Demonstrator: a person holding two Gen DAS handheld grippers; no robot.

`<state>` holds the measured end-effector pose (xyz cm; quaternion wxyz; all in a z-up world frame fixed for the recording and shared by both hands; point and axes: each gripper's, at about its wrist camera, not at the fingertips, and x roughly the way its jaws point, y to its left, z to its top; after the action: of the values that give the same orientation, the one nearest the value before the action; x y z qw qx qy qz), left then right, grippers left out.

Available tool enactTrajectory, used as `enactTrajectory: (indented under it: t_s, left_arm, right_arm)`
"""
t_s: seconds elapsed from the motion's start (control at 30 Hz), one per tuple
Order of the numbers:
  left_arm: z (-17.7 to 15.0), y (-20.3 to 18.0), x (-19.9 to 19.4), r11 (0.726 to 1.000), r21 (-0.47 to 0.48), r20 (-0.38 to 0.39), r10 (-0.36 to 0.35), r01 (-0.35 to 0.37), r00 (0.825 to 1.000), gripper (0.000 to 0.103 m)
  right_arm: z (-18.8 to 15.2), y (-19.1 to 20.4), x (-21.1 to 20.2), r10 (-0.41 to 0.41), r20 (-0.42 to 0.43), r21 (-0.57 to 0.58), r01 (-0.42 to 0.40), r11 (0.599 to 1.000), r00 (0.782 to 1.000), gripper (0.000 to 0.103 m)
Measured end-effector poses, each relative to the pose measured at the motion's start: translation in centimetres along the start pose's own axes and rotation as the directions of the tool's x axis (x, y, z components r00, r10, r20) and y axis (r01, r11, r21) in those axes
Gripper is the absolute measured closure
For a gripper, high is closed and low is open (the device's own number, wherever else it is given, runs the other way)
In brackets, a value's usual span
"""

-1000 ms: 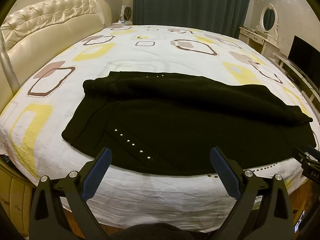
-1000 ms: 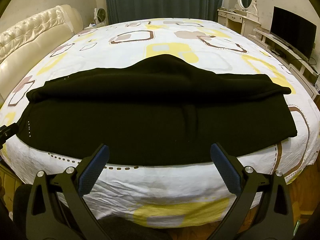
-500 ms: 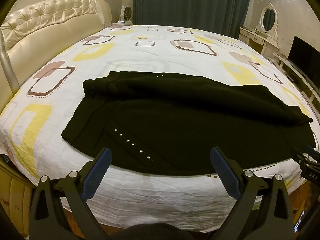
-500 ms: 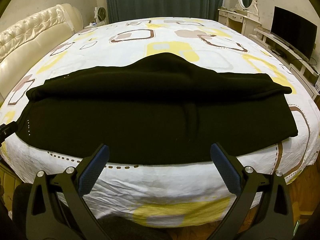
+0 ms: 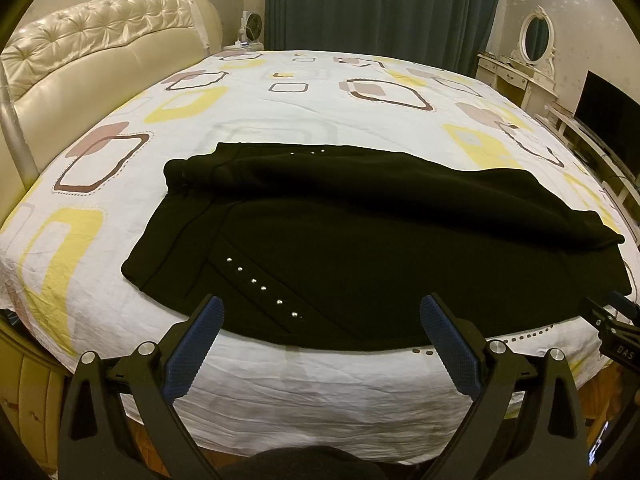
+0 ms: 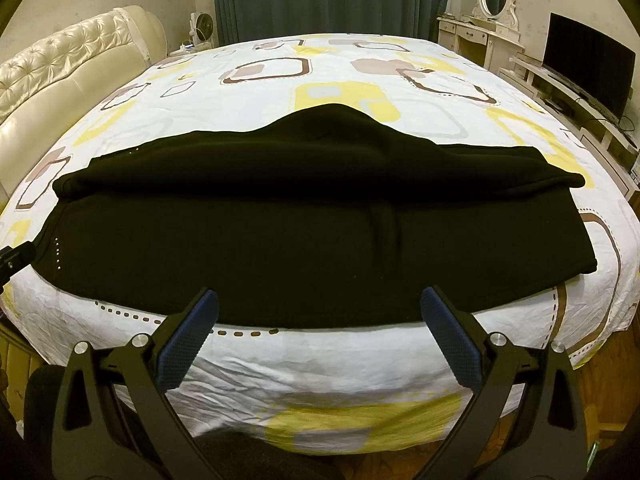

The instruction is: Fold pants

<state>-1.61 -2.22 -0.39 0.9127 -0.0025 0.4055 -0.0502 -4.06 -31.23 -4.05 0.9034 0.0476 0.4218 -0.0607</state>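
Black pants [image 5: 360, 248] lie flat across the near part of the bed, one half laid over the other lengthwise, with a row of small silver studs [image 5: 260, 284] near the left end. The same pants [image 6: 280, 232] fill the middle of the right wrist view. My left gripper [image 5: 320, 312] is open and empty, held just before the pants' near edge. My right gripper [image 6: 320, 304] is open and empty at the near edge too, further to the right. The tip of the right gripper [image 5: 616, 320] shows at the right edge of the left wrist view.
The bed [image 5: 320, 100] has a white sheet with yellow and brown squares. A cream tufted headboard [image 5: 80, 64] stands at the left. A dressing table with mirror [image 6: 492, 20] and a TV [image 6: 588, 64] stand at the right. Dark curtains [image 5: 380, 4] hang behind.
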Motion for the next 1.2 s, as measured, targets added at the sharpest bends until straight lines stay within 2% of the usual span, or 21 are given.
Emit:
enactTrajectory:
  t_s: [1.2]
  left_arm:
    - [-0.18, -0.52, -0.02, 1.000, 0.000, 0.008, -0.004, 0.004, 1.000, 0.005]
  right_arm:
    - [-0.28, 0.30, 0.24, -0.001, -0.006, -0.007, 0.001, 1.000, 1.000, 0.002]
